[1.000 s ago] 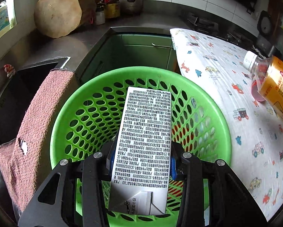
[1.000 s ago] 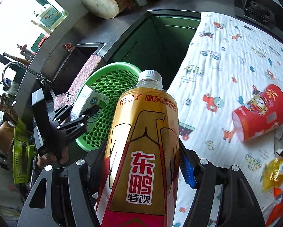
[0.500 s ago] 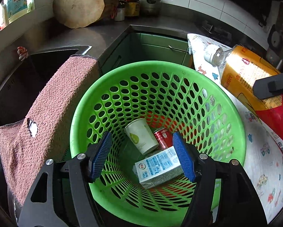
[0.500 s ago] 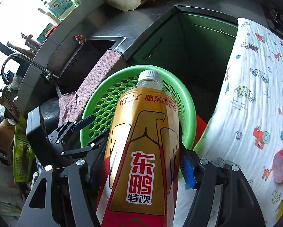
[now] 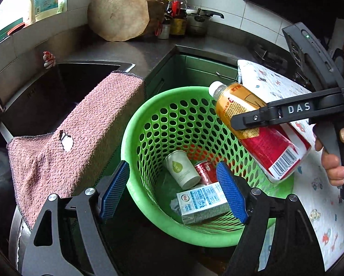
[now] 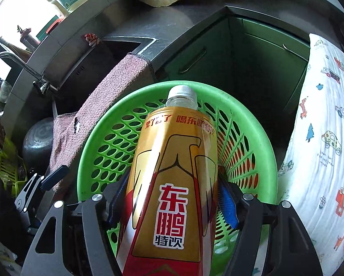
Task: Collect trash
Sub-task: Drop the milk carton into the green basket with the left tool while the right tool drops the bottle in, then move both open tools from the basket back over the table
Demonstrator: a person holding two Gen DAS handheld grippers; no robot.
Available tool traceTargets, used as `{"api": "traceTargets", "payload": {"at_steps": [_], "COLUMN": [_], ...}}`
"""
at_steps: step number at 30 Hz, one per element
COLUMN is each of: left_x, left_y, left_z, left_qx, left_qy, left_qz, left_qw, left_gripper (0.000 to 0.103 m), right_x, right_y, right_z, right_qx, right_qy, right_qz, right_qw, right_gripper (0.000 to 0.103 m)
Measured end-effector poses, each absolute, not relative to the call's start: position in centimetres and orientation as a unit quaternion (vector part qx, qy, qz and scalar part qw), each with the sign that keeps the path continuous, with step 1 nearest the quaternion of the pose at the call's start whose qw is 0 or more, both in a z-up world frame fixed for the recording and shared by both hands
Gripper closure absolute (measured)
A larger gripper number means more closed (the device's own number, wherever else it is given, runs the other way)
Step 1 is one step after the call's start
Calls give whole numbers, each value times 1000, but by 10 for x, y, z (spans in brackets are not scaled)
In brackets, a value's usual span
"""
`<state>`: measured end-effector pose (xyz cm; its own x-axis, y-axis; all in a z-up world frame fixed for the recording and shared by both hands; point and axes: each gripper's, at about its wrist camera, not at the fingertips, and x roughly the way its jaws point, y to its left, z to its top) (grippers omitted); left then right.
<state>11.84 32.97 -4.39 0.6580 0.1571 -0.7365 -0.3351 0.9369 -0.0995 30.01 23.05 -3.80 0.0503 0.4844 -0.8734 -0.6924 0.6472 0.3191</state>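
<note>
Over the green basket, the right gripper jaws are opening around a light, slick bottle, best gripped mid-body, while the left gripper jaws are widening, empty.

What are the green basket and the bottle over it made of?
Green basket: moulded plastic, slightly glossy, by its uniform punched holes and smooth rim. Bottle: likely clear plastic, seen at the neck, under a shiny printed sleeve with a white ribbed cap.

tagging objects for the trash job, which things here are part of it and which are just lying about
Part of the job:
green basket
drink bottle
milk carton
paper cup
red can

Just lying about:
pink towel
sink
chopping block
patterned cloth
</note>
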Motion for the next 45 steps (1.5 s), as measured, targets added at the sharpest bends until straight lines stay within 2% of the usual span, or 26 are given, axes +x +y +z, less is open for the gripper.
{"api": "traceTargets", "payload": {"at_steps": [2, 11, 19, 33, 45], "left_x": [118, 123, 130, 153, 172], "left_y": [331, 328, 308, 244, 190], "left_z": [-46, -49, -42, -25, -16], "left_qx": [-115, -114, -104, -75, -51], "left_qy": [393, 395, 394, 389, 390], "left_qz": [137, 134, 119, 65, 30], "left_qw": [902, 901, 905, 916, 919], "left_gripper": [26, 26, 26, 20, 17], "right_x": [300, 299, 292, 292, 287], "right_y": [230, 202, 149, -8, -142], "right_z": [-41, -27, -3, 11, 12], "right_qx": [-97, -91, -92, -68, -105], "right_qy": [546, 536, 500, 497, 493], "right_qz": [407, 412, 393, 309, 257], "right_qw": [726, 731, 766, 808, 825], "right_gripper": [27, 25, 19, 13, 11]}}
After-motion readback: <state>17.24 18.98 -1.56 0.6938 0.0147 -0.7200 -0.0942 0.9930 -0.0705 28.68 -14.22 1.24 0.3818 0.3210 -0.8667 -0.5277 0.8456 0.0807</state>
